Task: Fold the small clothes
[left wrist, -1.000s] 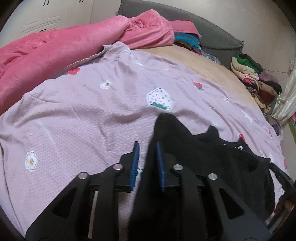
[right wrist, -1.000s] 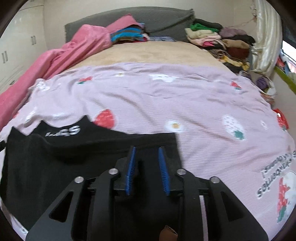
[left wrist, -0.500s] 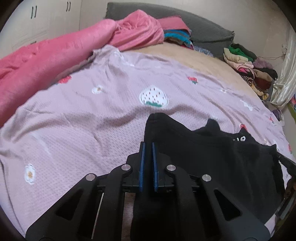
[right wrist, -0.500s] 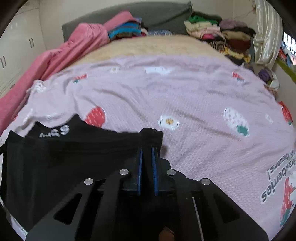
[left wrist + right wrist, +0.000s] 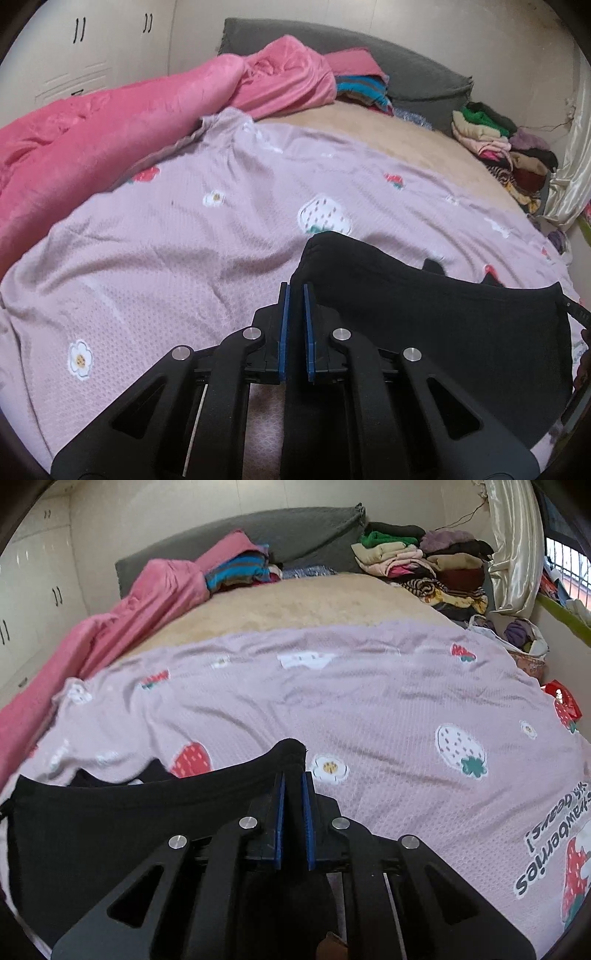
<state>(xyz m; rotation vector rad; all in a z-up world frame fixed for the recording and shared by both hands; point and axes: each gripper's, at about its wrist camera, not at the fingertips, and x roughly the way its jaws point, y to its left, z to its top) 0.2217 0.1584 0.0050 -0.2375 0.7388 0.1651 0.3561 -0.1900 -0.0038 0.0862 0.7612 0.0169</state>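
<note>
The left tongs clench one corner of the black garment, the right tongs another. Only the right view shows printed lettering on the lilac sheet at 3 o'clock. A pink blanket crowds 10 o'clock; folded clothes sit at 1 o'clock, blurred. Open sheet lies at 12.
</note>
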